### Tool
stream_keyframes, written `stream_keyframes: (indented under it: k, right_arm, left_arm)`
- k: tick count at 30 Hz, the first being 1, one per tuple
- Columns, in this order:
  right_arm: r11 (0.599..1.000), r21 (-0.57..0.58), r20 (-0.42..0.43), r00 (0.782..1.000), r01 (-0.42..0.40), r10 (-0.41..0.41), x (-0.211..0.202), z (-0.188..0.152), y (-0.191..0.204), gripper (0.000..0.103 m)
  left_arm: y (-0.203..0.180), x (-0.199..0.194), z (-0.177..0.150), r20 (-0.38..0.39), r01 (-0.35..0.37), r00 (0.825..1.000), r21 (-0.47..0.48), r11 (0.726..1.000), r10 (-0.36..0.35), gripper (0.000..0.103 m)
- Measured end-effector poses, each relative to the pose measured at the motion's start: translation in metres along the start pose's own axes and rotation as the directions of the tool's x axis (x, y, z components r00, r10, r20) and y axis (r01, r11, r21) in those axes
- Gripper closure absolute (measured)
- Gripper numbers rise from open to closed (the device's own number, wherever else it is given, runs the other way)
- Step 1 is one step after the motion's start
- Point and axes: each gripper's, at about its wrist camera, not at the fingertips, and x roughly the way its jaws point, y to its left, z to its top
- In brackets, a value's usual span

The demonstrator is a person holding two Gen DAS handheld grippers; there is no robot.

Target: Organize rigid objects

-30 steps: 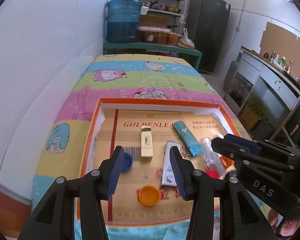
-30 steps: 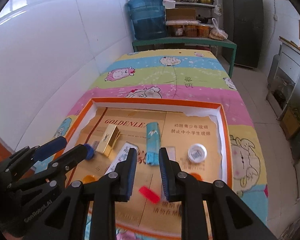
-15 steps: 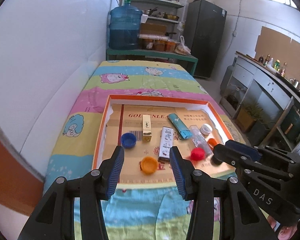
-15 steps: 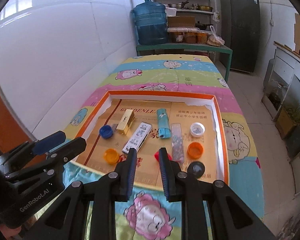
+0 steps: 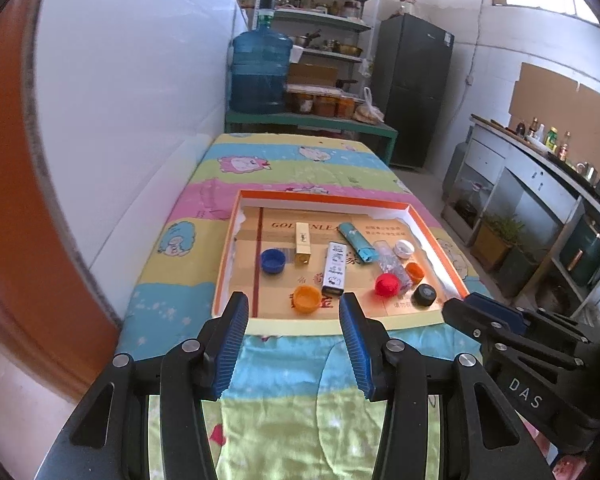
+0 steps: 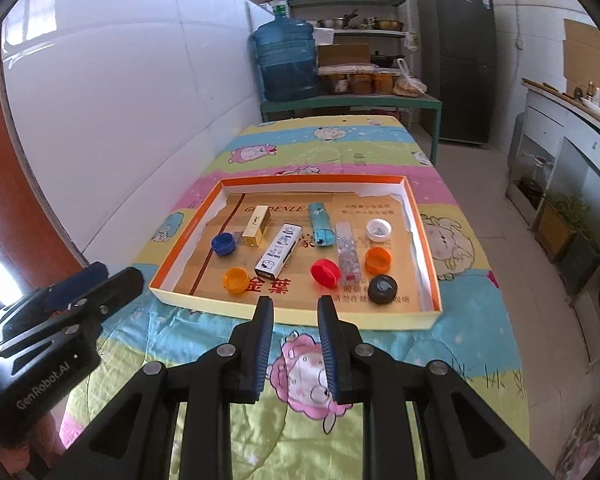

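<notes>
- An orange-rimmed shallow box (image 6: 414, 216) is seen at the centre of both views, resting on a cartoon-print quilt (image 6: 452, 344).
- Every small item in view is already inside the box, arranged in rough rows; none is seen loose on the quilt, so the sorting is judged largely or wholly done.
- In the right wrist view four long items are laid side by side across the upper half of the box: a gold box (image 6: 257, 226), a white patterned box (image 6: 279, 252), a teal lighter (image 6: 320, 224) and a clear lighter (image 6: 347, 252).
- Bottle caps are spread along the lower and outer parts: a blue cap (image 6: 222, 244) at the left, a yellow-orange cap (image 6: 236, 280) below it, a red cap (image 6: 325, 273) at lower centre, a black cap (image 6: 383, 289) and an orange cap (image 6: 378, 261) to the right, and a white cap (image 6: 379, 229) at the upper right.
- The red cap is tilted rather than flat; the caps are not grouped tightly, so some tidying could be left.
- The left gripper (image 5: 294, 344) is held partly apart with nothing between its pads, low in its frame over the quilt, short of the box's near edge.
- The right gripper (image 6: 295, 346) is at its narrowest, nothing clamped, likewise below the box in its frame.
- Both tools being empty and clear of the box, the moment is judged a retreat or pause, not a pick.
</notes>
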Motion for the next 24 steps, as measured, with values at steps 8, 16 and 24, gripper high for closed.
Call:
stream_keyframes:
  k: [8,16,24]
  right_arm:
    - [1.000,0.009,0.008,1.000,0.022,-0.022,-0.014,-0.016,0.006,0.080]
    - [0.999,-0.009,0.025,0.999,0.036,-0.035,-0.031,-0.026,0.017,0.080]
    - [0.993,-0.047,0.067,0.992,0.109,-0.106,-0.047,-0.031,0.028,0.080]
  left_arm:
    - [0.000,-0.022,-0.013,0.019,-0.098,0.995,-0.007,0.995,0.098,0.054]
    - [0.004,-0.038,-0.025,0.021,-0.080,0.997,-0.035,0.996,0.081,0.054]
    - [0.001,-0.046,-0.033,0.019,-0.052,0.998,-0.034,0.998,0.053,0.054]
